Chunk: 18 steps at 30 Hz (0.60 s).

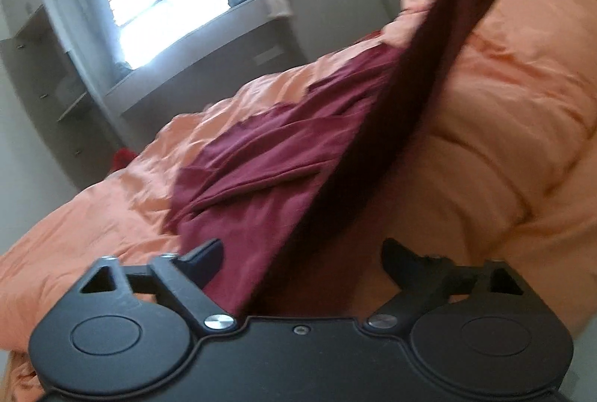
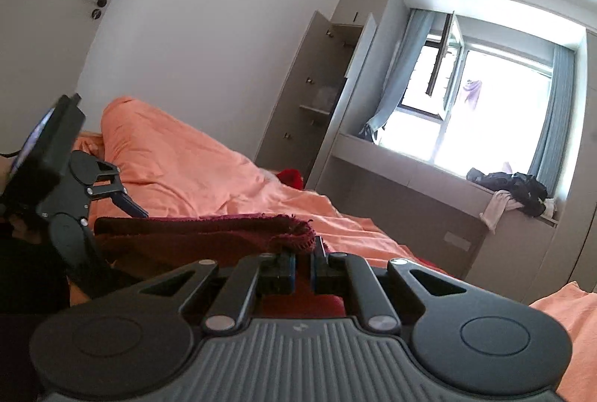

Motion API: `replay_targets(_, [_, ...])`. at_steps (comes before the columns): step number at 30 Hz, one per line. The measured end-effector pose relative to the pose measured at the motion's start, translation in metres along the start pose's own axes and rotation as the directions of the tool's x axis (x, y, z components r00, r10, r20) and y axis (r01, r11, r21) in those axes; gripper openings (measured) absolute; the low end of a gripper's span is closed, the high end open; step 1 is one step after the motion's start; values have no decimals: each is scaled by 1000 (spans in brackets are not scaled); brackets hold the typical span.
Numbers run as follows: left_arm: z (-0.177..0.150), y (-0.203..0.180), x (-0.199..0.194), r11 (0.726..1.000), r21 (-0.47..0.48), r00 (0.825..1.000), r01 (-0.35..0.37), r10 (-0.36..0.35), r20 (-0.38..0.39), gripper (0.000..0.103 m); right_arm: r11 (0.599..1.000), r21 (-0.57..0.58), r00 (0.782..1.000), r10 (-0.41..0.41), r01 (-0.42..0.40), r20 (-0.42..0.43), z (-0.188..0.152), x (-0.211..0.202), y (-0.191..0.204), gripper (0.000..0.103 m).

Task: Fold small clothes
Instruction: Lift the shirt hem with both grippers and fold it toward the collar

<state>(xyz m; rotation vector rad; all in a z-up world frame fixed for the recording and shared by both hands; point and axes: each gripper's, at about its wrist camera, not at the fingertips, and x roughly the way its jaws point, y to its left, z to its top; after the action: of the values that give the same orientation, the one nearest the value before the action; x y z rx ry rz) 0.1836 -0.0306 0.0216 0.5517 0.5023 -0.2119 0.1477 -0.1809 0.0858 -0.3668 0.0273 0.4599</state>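
One corner of the maroon garment (image 2: 209, 234) is pinched in the right tool (image 2: 303, 269); the left tool (image 1: 302, 260), spread wide, grips nothing, so the cloth may sag onto the bed (image 1: 503, 126) unevenly

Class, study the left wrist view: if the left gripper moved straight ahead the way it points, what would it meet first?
Most likely the maroon garment, whose raised edge already runs between the left gripper's open jaws. The orange bedding lies behind it; depth is uncertain in this blurred view.
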Motion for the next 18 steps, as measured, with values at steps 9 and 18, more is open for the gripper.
replay_targets(9, [-28, 52, 5, 996, -56, 989, -74, 66, -130, 28, 996, 82, 999, -46, 44, 22, -6, -21, -10, 6])
replay_targets(18, [-34, 53, -30, 979, -77, 981, -187, 190, 34, 4, 989, 117, 995, -95, 92, 22, -28, -34, 4, 6])
